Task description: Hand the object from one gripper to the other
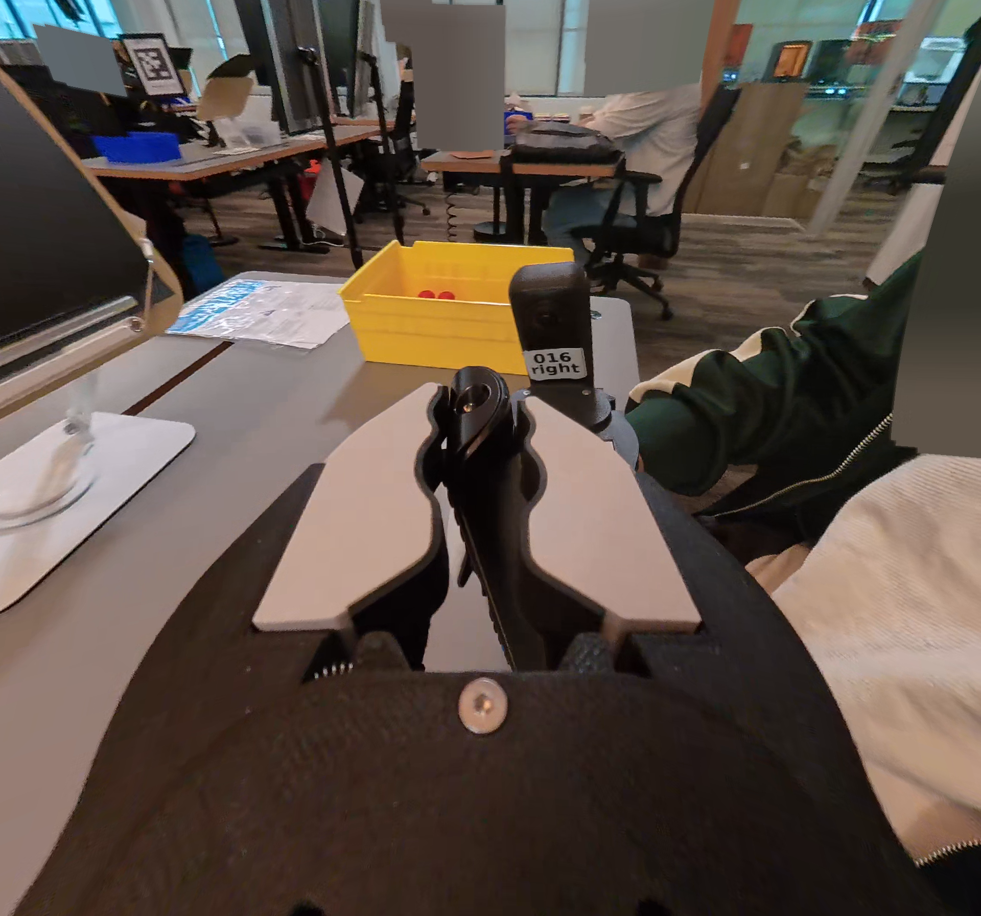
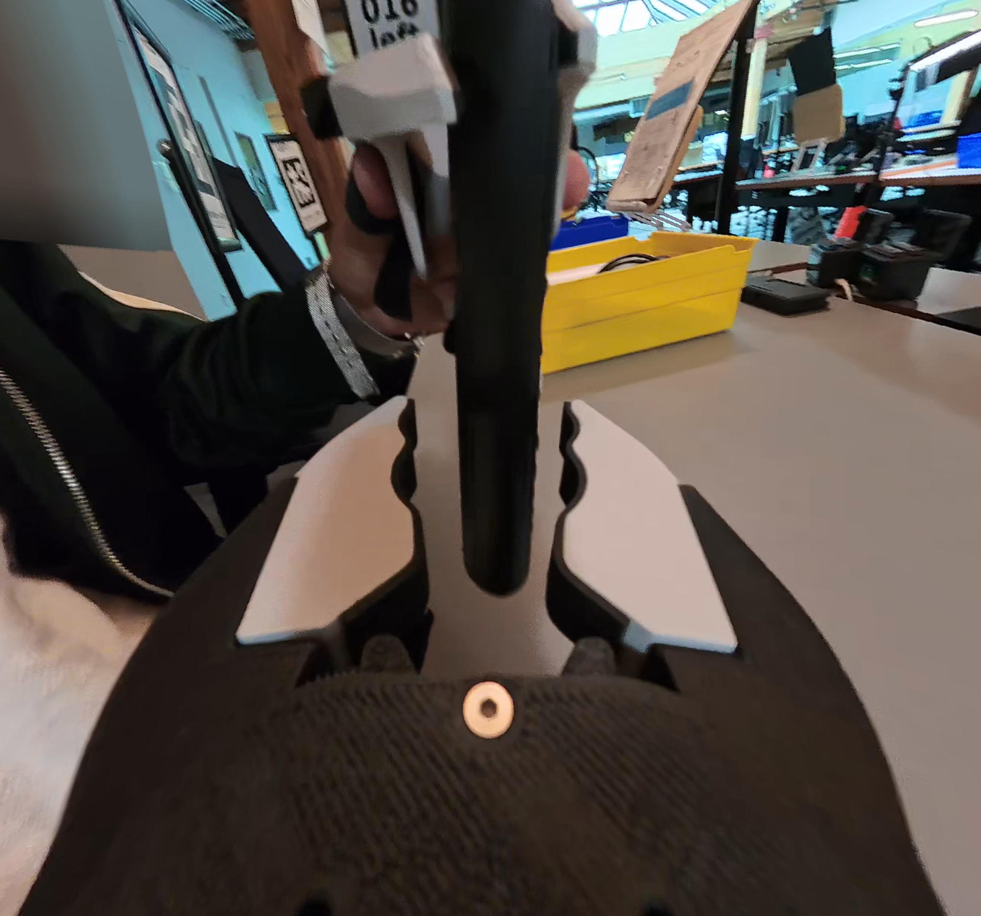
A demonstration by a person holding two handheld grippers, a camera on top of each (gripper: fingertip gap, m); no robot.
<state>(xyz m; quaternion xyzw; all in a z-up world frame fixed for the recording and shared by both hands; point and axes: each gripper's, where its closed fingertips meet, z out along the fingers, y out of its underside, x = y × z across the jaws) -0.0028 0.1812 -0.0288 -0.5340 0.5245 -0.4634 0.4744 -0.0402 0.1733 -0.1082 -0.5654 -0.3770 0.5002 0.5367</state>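
Your left gripper point(image 1: 480, 428) is clamped on a long black matte tool with a rounded end and a small metal rivet point(image 1: 478, 415); both pale fingers point(image 1: 371, 508) press its sides, and the tool runs back between them toward the camera. From the right wrist view, the same left gripper point(image 2: 504, 78) grips the tool's point(image 2: 499, 306) upper part, with your hand point(image 2: 371, 232) behind it.

Your right gripper point(image 2: 488, 412) stands open, its fingers point(image 2: 340, 534) spread to either side of the tool's lower end. The tool hangs between them with a gap on each side, though blur makes it hard to rule out light contact near the tips.

Ahead of the left gripper, past the tool's tip, a yellow plastic bin point(image 1: 440, 322) sits on the grey bench point(image 1: 239, 423) with two small red round objects point(image 1: 436, 295) inside. Just right of the tip, the right gripper's black camera post with a white label point(image 1: 554, 317) stands upright, and your dark green sleeve point(image 1: 769, 412) reaches in from the right. To the far left of the gripper lie a clear plastic bag with blue print point(image 1: 260, 311) and a silver monitor stand point(image 1: 79, 487).
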